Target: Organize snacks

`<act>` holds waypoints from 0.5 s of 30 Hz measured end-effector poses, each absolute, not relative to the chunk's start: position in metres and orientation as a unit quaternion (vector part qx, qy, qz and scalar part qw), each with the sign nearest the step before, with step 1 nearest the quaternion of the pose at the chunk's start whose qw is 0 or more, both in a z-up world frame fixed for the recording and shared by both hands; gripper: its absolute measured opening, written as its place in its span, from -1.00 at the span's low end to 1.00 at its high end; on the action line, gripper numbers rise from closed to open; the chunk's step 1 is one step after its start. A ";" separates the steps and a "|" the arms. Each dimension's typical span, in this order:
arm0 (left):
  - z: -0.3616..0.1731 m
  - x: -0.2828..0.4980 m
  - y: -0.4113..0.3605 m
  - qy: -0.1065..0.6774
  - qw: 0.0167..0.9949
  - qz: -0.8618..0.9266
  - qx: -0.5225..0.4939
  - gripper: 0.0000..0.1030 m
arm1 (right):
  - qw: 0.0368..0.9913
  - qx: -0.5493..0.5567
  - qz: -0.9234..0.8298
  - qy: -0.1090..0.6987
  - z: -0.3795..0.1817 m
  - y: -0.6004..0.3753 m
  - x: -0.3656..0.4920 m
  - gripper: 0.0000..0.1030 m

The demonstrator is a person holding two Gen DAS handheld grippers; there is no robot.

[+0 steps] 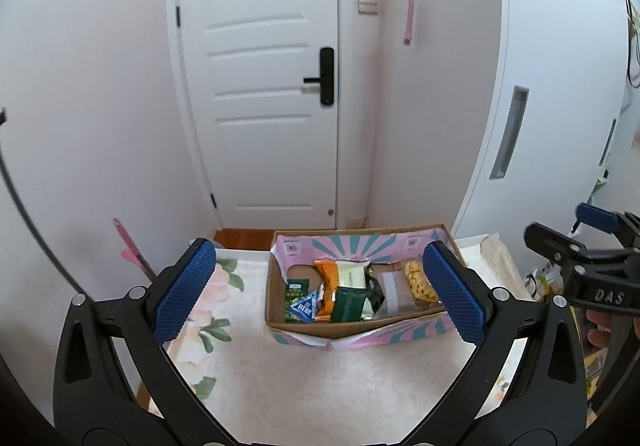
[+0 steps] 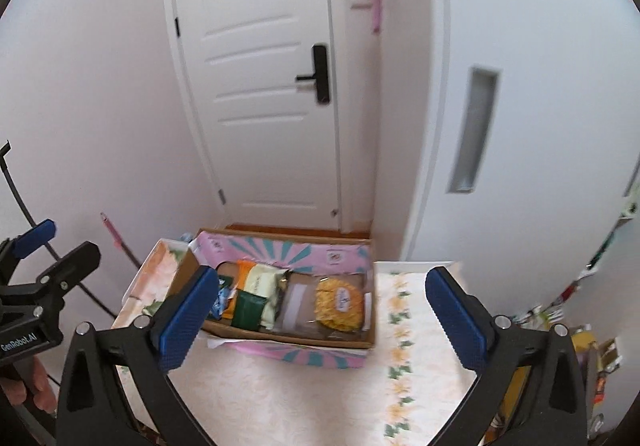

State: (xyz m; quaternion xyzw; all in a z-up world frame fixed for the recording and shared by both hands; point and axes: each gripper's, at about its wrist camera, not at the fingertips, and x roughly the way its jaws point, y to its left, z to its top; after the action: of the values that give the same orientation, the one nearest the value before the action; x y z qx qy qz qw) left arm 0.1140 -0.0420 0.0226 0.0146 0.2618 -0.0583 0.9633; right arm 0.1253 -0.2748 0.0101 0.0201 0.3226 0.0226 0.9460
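One cardboard box (image 1: 414,334) on the table (image 1: 320,378) holds about seven snack packets; left claw (image 1: 320,286) and right claw (image 2: 316,310) both gape wide, empty

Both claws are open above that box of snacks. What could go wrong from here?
The cardboard box sits close to the table's far edge, so a push from the left gripper or right gripper might slide it toward the floor. Its near flap is bent outward and could snag a finger. The packets overlap loosely, so grabbing one might drag a neighbour out.
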 end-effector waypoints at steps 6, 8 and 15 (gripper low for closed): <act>0.026 0.087 -0.040 0.247 0.968 -0.048 0.008 1.00 | 0.954 0.012 -0.007 0.300 0.018 -0.278 0.087 0.99; 0.024 0.080 -0.042 0.245 0.968 -0.047 0.013 1.00 | 0.955 0.014 -0.009 0.296 0.016 -0.281 0.079 0.99; 0.020 0.070 -0.047 0.244 0.968 -0.052 0.018 1.00 | 0.958 0.020 -0.014 0.287 0.019 -0.289 0.067 0.99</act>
State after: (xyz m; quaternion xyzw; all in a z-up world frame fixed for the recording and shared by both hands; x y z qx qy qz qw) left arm 0.0699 -0.0465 0.0197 0.0176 0.2444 -0.0521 0.9681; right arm 0.0668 -0.2886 0.0192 0.0201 0.2871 -0.0136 0.9576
